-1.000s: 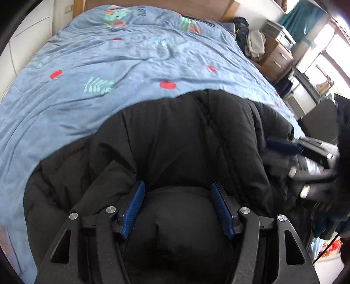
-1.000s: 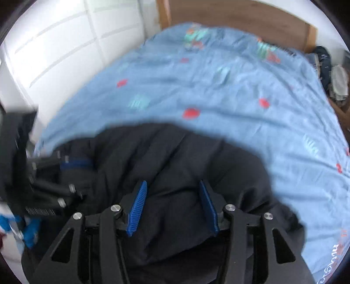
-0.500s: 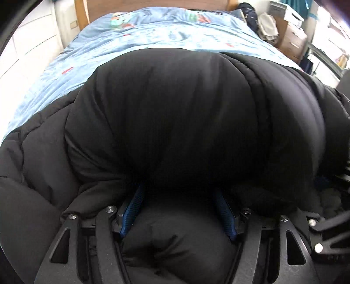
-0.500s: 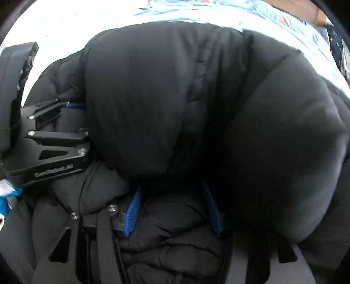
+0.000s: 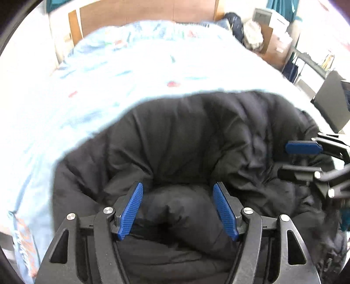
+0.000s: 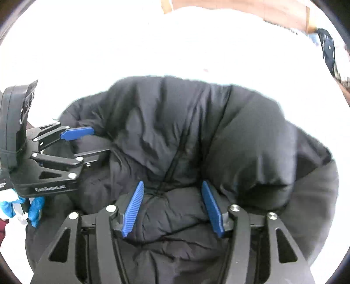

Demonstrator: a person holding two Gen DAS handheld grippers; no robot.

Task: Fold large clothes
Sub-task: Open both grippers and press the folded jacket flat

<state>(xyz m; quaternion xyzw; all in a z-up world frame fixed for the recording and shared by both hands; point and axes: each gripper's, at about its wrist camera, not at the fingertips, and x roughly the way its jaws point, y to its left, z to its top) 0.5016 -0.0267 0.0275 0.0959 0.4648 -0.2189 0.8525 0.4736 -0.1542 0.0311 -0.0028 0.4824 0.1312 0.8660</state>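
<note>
Left wrist view: a black puffer jacket (image 5: 186,135) lies bunched on a bed under a blue printed duvet (image 5: 91,78), a thick roll of it filling the left tool (image 5: 178,206), whose blue pads press into the padding; the right tool (image 6: 171,206) clamps a matching roll. Mid-fold, it seems; next the held edge likely needs laying flat and releasing. A wooden headboard (image 5: 148,11) and cluttered nightstand (image 5: 271,41) stand well clear; trapped air may spring the fold open.
</note>
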